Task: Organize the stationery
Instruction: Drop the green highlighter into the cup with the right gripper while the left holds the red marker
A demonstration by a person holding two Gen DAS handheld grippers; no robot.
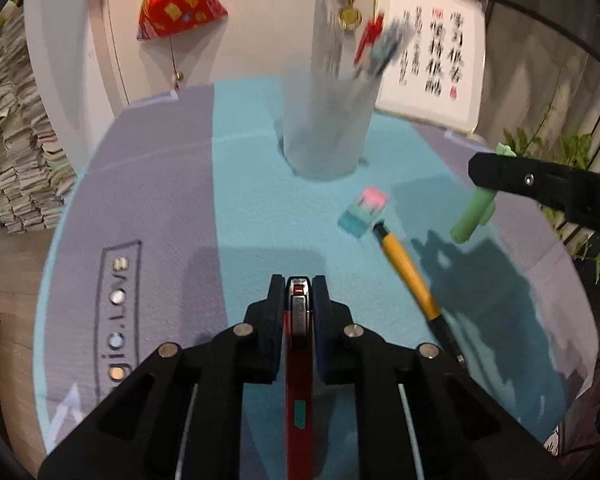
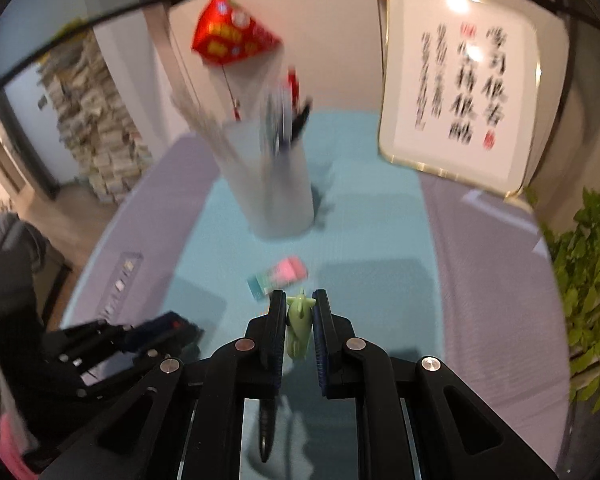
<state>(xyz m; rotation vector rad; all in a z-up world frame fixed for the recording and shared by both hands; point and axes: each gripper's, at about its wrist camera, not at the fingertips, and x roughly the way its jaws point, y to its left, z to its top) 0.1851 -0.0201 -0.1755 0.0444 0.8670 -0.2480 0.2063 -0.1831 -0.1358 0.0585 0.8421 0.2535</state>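
Now both claws should lift their pens high and slide them straight down into the cup (image 1: 324,120) at 12 o'clock, since the left claw (image 1: 298,292) pinches a red pen (image 1: 299,380) and the right claw (image 2: 298,304) pinches a green pen (image 2: 299,328).

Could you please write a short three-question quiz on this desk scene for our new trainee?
1. True or false: the left gripper is shut on a red pen.
2. What colour is the pen held in the right gripper? A green, B yellow, C black.
3. Fill in: the eraser lies on the mat between the yellow pen and the ____.

Key: 1 true; 2 A; 3 pen cup.
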